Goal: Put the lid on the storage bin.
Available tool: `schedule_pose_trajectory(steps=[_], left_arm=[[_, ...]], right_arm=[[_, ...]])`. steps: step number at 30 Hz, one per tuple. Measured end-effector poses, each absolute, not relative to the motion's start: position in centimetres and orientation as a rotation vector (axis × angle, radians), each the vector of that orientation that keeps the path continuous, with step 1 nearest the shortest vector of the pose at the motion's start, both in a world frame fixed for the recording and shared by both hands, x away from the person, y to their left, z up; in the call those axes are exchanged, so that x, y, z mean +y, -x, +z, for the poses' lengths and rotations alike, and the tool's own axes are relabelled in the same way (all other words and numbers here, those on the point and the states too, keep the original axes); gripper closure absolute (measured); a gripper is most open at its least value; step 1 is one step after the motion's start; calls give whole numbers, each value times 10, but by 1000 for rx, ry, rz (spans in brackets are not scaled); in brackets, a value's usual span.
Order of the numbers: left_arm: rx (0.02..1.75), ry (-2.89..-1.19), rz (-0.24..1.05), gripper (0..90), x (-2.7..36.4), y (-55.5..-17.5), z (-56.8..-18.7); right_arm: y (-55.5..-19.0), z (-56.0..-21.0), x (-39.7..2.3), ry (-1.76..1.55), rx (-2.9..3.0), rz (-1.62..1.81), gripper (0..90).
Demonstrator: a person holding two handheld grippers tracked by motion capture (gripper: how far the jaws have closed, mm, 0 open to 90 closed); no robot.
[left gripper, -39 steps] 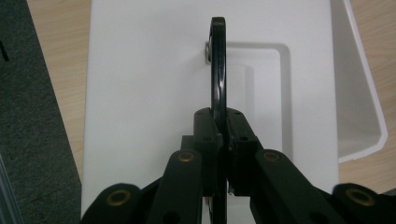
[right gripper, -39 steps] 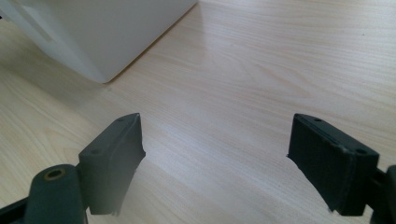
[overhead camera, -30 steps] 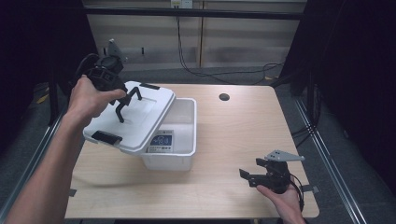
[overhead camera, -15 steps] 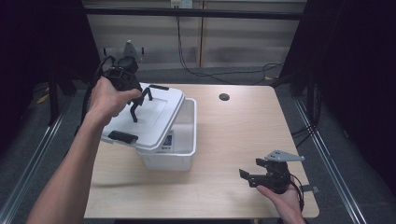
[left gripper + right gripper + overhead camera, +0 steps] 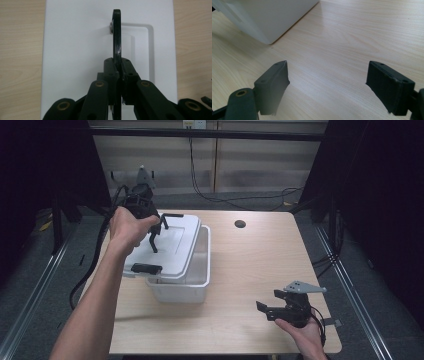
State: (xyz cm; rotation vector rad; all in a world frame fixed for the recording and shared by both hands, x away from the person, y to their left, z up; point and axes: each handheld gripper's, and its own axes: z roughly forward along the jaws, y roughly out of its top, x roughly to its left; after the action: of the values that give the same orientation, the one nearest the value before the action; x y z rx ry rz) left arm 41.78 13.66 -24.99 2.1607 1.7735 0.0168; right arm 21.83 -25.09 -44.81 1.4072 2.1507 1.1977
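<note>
Your left gripper (image 5: 154,234) is pinching the black handle (image 5: 116,37) of the white lid (image 5: 165,245), which hangs below it, partly over the open bin (image 5: 200,275) and offset toward your side. Keep the pinch firm, level the lid, and square its edges over the bin's rim before lowering. Your right gripper (image 5: 327,87) rests spread wide near the table (image 5: 260,265) edge, well apart; leave it there.

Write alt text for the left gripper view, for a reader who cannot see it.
The left gripper is clamped on the thin black handle of a white plastic lid, seen from directly above. The handle runs upward from between the two black jaws, and light wooden table shows on either side of the lid.
</note>
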Motion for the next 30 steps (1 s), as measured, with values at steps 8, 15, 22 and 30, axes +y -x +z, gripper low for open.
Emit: schedule_pose_trajectory(steps=[8, 15, 22, 30], left_arm=[[1818, -2122, -1, 848, 131, -421, -255], [1853, -2054, -1, 847, 128, -420, -258], [1872, -2021, -17, 847, 121, -420, -263], [1906, -1976, 20, 848, 113, -418, -269]], right_arm=[[-218, -448, -251, -1410, 2146, 1203, 172], [-218, -448, -252, -1411, 2144, 1203, 172], [-218, -448, -252, -1413, 2145, 1203, 172], [-218, -448, -252, -1412, 2148, 1205, 172]])
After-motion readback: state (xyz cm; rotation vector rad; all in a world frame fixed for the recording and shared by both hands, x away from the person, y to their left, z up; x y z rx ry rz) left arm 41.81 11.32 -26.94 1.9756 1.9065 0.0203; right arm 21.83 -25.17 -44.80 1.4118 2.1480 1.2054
